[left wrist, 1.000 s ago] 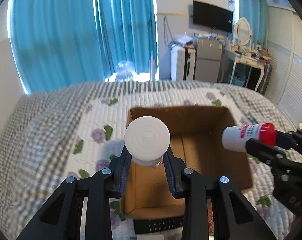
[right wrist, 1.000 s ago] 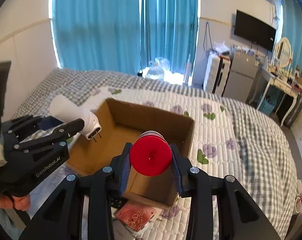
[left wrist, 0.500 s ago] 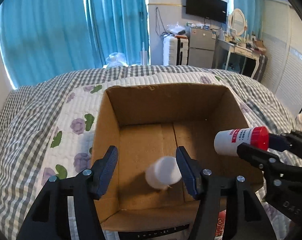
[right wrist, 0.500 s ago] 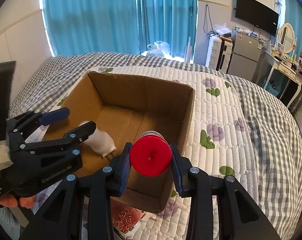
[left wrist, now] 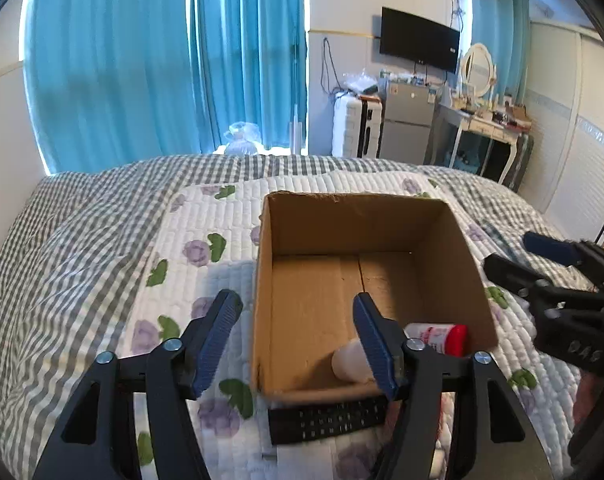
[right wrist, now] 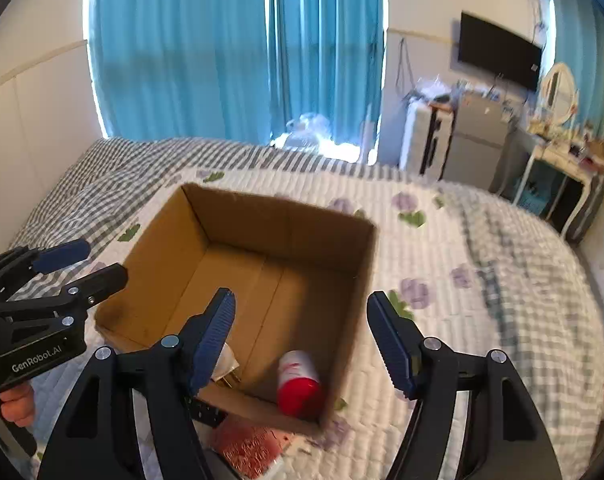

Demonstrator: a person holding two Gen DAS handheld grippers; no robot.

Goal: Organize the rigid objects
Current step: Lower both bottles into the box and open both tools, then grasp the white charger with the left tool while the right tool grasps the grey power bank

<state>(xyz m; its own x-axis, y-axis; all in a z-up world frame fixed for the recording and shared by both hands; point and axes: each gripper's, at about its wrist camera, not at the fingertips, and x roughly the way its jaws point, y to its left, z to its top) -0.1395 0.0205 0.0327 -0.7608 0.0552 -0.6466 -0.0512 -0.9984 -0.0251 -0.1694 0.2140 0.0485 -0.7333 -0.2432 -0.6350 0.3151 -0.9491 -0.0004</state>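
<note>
An open cardboard box (left wrist: 454, 236) (right wrist: 278, 212) stands on the bed. Inside it, near the front wall, lie a white plug-in device (left wrist: 348, 364) (right wrist: 225, 360) and a white bottle with a red cap (left wrist: 438, 338) (right wrist: 300, 380). My left gripper (left wrist: 298, 344) is open and empty, above the box's front left corner; it shows at the left of the right wrist view (right wrist: 82, 264). My right gripper (right wrist: 302, 340) is open and empty above the box's front right part; it shows at the right of the left wrist view (left wrist: 538, 256).
A black remote control (left wrist: 330, 416) lies on the quilt in front of the box. A red patterned packet (right wrist: 250, 446) lies beside it. The bed has a floral quilt (left wrist: 190, 248) and checked cover. Curtains, a fridge and a dresser stand beyond the bed.
My right gripper has opened and the red-capped bottle now lies in the box. My left gripper opened earlier and dropped the white device in; both grippers have drawn back.
</note>
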